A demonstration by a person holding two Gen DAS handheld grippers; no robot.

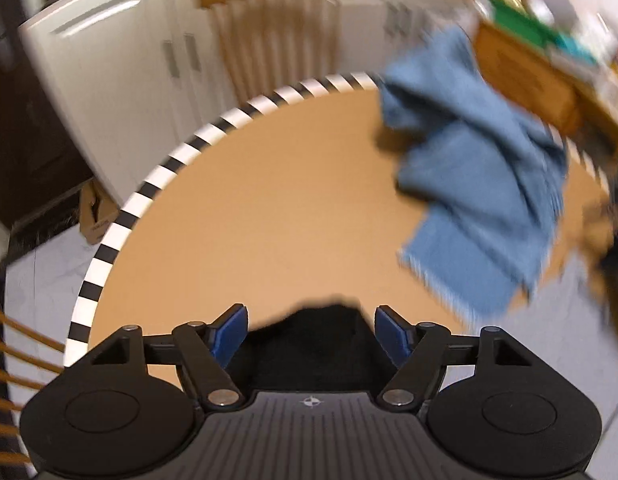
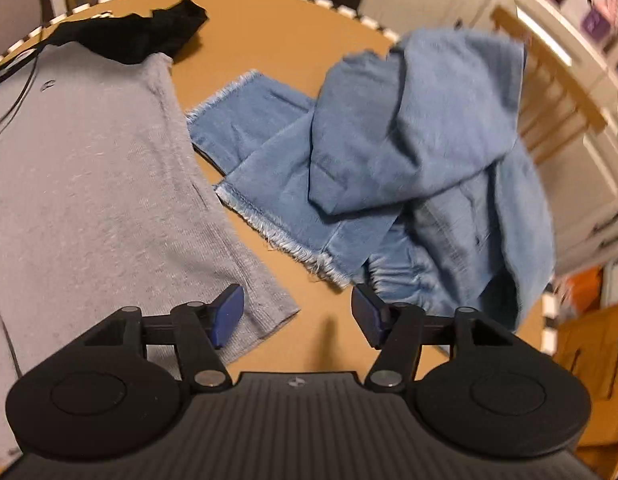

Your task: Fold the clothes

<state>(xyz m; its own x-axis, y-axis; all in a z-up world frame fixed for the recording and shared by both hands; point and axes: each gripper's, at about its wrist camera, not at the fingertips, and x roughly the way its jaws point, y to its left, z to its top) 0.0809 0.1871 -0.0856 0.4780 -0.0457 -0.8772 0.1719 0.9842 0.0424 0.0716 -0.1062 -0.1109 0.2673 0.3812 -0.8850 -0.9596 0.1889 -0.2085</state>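
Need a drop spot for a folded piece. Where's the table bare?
Biggest bare patch: left half of the table, between the striped rim and the jeans. Smaller strip between the grey top and jeans. Crowded: right side under the jeans, and around the black cloth.

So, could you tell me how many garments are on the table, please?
3: a grey top on the left, a black garment at its far end, crumpled jeans on the right. More may lie out of view.

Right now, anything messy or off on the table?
Yes: the blue denim garment lies crumpled in a heap, legs crossing, frayed hems showing. The grey sweater lies flat beside it, with a black garment bunched at its far end.
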